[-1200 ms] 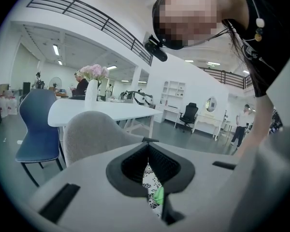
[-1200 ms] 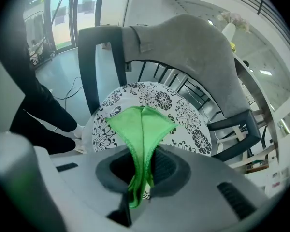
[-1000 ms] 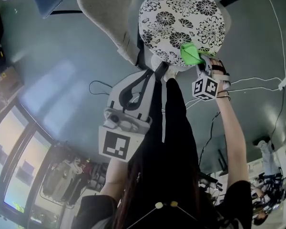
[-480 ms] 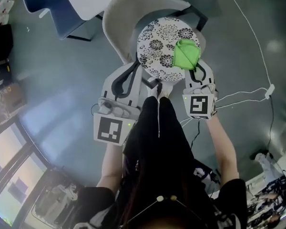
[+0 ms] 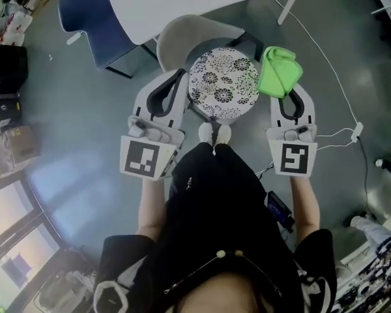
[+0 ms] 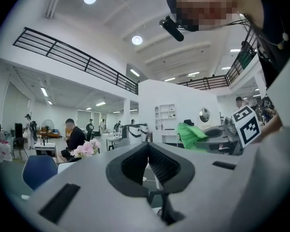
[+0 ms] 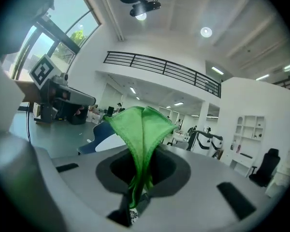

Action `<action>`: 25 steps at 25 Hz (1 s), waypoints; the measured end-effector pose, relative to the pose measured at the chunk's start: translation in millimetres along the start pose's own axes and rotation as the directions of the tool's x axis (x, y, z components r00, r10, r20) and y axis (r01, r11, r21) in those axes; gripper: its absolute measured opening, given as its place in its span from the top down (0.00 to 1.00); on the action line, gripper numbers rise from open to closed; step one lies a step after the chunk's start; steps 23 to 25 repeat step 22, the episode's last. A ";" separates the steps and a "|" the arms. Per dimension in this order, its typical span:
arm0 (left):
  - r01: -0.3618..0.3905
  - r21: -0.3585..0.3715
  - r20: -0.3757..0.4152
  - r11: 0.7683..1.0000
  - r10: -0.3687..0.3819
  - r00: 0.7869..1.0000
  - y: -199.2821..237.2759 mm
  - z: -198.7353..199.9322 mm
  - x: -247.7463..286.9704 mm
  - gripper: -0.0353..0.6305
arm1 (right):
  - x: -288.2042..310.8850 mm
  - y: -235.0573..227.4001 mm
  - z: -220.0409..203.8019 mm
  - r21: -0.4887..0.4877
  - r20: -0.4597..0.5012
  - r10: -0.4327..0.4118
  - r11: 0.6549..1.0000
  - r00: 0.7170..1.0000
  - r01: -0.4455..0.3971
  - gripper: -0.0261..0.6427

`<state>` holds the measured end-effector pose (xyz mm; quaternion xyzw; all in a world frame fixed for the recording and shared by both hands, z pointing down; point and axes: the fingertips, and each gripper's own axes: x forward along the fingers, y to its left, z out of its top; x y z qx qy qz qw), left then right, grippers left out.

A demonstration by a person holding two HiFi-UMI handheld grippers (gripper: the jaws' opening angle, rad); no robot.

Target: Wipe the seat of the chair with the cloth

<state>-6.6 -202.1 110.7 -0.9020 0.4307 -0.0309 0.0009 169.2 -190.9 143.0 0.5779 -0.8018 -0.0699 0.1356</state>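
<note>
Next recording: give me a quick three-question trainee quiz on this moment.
1. Fill in: the left gripper has its jaws ____, with nothing between them.
2. Which holds the green cloth? A: the left gripper. B: the right gripper.
3. True or false: the cloth lies flat on the chair's floral seat.
Key: 1 shut; 2 B; 3 false, it is held clear of the seat.

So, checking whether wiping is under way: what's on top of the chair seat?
Nothing lies on the patterned seat. The cloth is pinched in the right gripper, held beside the seat's right edge, hiding a sliver of it.
</note>
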 end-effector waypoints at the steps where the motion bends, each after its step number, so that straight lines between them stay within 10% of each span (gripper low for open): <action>1: -0.003 0.012 0.010 1.000 0.003 1.000 -1.8 5.6 -5.1 0.94 | -12.1 -6.4 3.1 0.009 -0.002 -0.016 1.000 1.000 0.016 0.89; 25: -0.022 0.089 0.138 0.996 0.010 0.990 -5.5 53.2 -35.5 0.94 | -60.4 -1.5 49.6 0.086 0.087 -0.159 0.985 0.983 0.152 0.89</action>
